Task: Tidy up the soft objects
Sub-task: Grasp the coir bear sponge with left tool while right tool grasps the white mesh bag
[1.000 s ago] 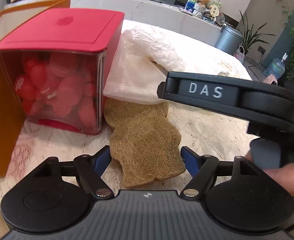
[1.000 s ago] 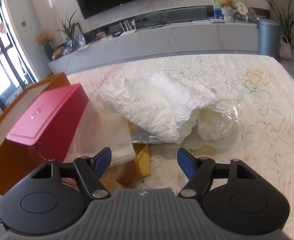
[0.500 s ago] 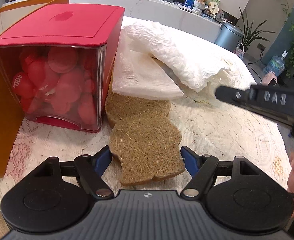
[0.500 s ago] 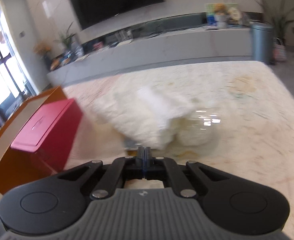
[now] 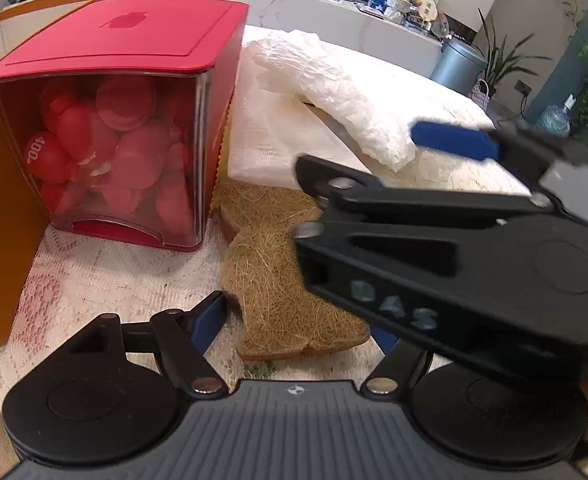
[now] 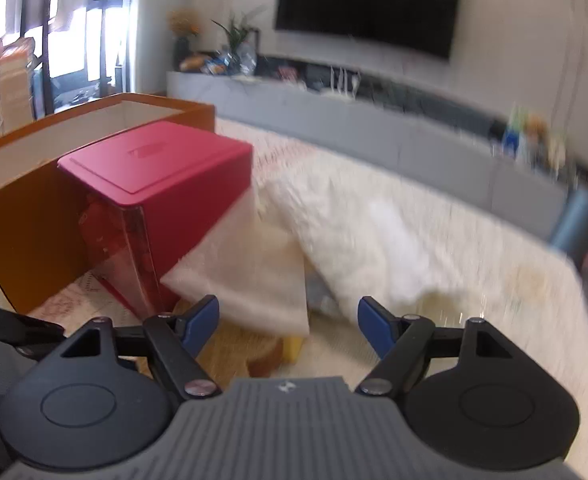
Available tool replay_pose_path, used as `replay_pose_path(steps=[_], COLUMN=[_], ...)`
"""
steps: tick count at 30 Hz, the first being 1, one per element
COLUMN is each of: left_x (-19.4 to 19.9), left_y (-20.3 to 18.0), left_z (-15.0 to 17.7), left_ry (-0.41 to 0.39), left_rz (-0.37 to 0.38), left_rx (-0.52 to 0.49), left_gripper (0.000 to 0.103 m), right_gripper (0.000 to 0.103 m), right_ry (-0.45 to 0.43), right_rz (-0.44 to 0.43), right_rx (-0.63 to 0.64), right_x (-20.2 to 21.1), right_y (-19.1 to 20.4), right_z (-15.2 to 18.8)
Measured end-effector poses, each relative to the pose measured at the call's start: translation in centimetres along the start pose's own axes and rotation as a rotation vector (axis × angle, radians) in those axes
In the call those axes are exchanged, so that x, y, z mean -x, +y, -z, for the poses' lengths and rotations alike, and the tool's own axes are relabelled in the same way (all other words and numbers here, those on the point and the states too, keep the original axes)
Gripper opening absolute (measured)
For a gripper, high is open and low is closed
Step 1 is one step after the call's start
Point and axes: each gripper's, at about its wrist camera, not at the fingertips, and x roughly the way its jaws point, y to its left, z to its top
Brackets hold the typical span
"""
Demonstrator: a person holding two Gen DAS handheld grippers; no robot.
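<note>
While lidded, the red box (image 5: 122, 120) holds red balloons (image 5: 106, 152).

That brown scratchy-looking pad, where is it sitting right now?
In the left wrist view the brown fibre pad lies flat on the lace tablecloth, just right of the red box, its far end tucked under the folded white cloth.

one red box (image 5: 118, 92), one fibre pad (image 5: 270, 280) — two cloths (image 5: 342, 92)
</note>
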Motion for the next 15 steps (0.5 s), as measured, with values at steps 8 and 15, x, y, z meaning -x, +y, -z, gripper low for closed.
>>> replay_pose_path(steps=[8, 15], left_x=[0.1, 0.2], left_y=[-0.6, 0.1], left_z=[0.2, 0.2], left_ry=[0.013, 0.012], left_rz=[-0.009, 0.01], left_rx=[-0.055, -0.018], left_gripper=[0.084, 0.082], right_gripper=[0.074, 0.048], right_ry=[0.02, 0.052], right_rz=[-0.131, -0.15], right_rx=[0.06, 0.061], right_x=[-1.6, -2.3], right_y=[0.2, 0.7], right_z=[-0.1, -0.4])
